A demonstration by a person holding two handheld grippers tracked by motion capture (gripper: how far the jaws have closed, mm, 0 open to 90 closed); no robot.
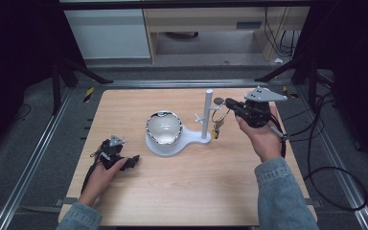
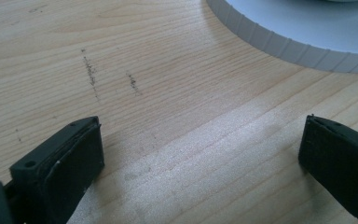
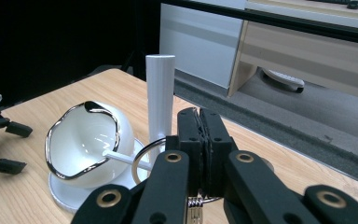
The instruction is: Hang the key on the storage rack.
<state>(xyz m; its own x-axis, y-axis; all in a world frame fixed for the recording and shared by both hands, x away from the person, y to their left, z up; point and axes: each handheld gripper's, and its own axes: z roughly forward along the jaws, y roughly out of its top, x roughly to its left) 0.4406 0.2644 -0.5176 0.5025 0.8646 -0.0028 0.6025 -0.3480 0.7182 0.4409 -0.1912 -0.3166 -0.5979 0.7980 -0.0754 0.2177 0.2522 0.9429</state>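
A white stand has a round base [image 1: 191, 136], an upright post [image 1: 209, 112] and a short side peg [image 1: 200, 117]. A white bowl with a silver rim [image 1: 164, 127] sits on that base. My right gripper [image 1: 230, 102] is shut on a metal key ring [image 1: 219, 113] just right of the post, with keys [image 1: 216, 129] hanging below it. In the right gripper view the jaws [image 3: 199, 116] are pressed together on the ring [image 3: 144, 154], close to the post [image 3: 160, 93] and peg [image 3: 126, 158]. My left gripper [image 1: 132, 162] rests open on the table, left of the base [image 2: 298, 32], with bare wood between its jaws [image 2: 200, 135].
A small grey disc [image 1: 219, 101] lies on the wooden table [image 1: 196, 191] behind the post. Dark cables [image 1: 326, 167] trail off the table's right edge. A metal frame rail [image 1: 172, 84] runs along the far edge, with cabinets behind it.
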